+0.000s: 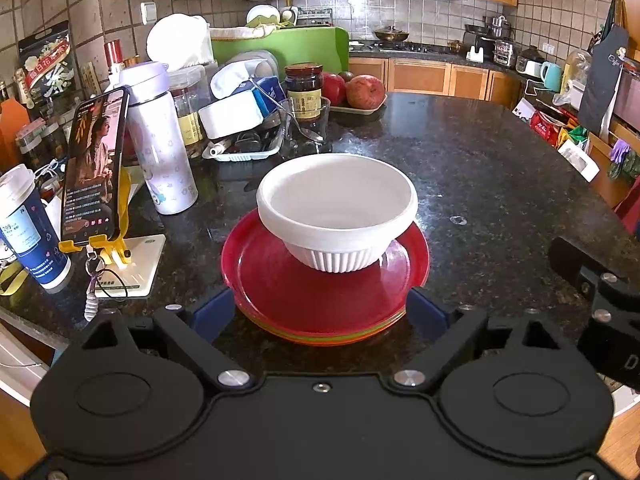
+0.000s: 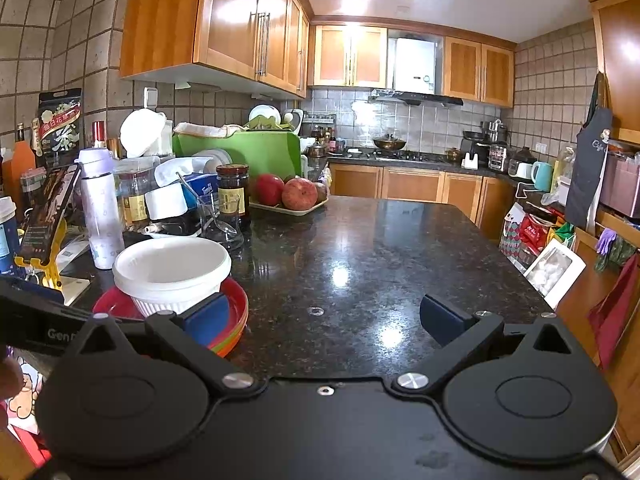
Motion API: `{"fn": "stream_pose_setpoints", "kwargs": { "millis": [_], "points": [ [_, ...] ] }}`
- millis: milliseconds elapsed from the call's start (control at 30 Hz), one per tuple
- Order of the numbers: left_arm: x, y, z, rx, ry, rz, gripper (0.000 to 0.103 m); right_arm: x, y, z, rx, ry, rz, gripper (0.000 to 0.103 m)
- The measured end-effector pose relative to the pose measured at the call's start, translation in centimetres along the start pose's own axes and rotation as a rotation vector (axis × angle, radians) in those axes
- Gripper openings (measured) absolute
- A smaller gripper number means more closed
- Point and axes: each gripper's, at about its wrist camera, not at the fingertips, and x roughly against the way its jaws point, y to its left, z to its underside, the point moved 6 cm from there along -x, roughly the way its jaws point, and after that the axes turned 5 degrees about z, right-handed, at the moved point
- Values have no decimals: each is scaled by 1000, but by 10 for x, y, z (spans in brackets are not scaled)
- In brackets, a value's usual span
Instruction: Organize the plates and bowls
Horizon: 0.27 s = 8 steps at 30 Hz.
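Our left gripper (image 1: 320, 312): jaws wide, empty, level w/ the counter (image 1: 480, 168); plate stack (image 1: 320, 300) sits between the tips, white bowl (image 1: 336, 212) on top. Right gripper (image 2: 324, 320): wide, empty, stack just outside its left finger.

Tiled walls (image 2: 548, 76) — wooden cabinets (image 2: 240, 28).

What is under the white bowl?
The white bowl sits on a red plate. Under that plate, orange and green plate edges peek out of the stack. How many plates there are is hidden.
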Motion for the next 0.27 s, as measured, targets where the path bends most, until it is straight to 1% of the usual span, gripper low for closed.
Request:
{"fn": "stream_pose_setpoints", "kwargs": {
  "millis": [267],
  "points": [
    [-3, -2, -2, -7, 3, 9, 92, -5, -1, -1, -5, 5, -4, 103]
  ]
}}
